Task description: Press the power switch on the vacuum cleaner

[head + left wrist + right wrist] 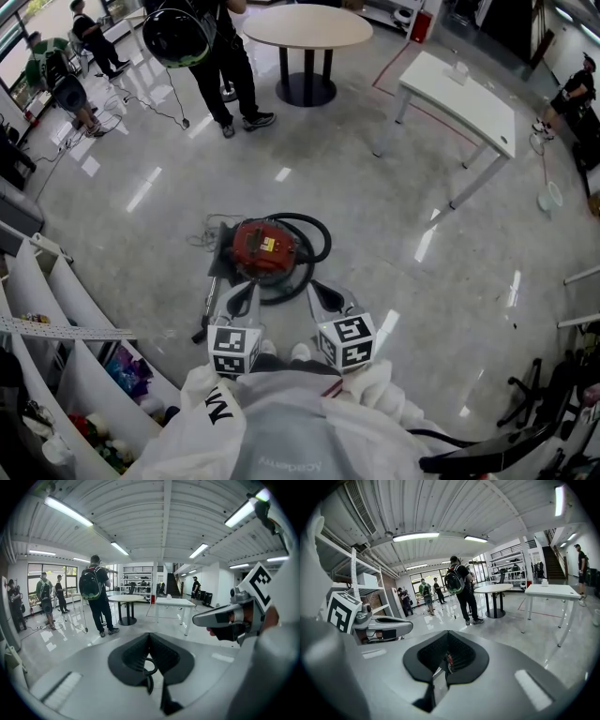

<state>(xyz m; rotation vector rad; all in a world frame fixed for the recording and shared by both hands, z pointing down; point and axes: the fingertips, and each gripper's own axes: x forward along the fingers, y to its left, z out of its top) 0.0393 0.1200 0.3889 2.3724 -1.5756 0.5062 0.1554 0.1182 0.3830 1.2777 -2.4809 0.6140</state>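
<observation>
Standing on the glossy floor (pixel 403 216): a red vacuum cleaner (pixel 265 247), with a black hose (pixel 309 239) looped round its right side. Held side by side on the near side of the vacuum cleaner, above its near edge: left gripper (pixel 242 298) and right gripper (pixel 323 298). Left jaws pressed almost together, only a thin slit between, nothing pinched. Right jaws likewise drawn together and empty. Beyond the vacuum cleaner: a person with a backpack (pixel 220 56) and a round table (pixel 307 25). Beyond it to the right: a white desk (pixel 459 98). Left of the vacuum cleaner: white shelves (pixel 56 319).
</observation>
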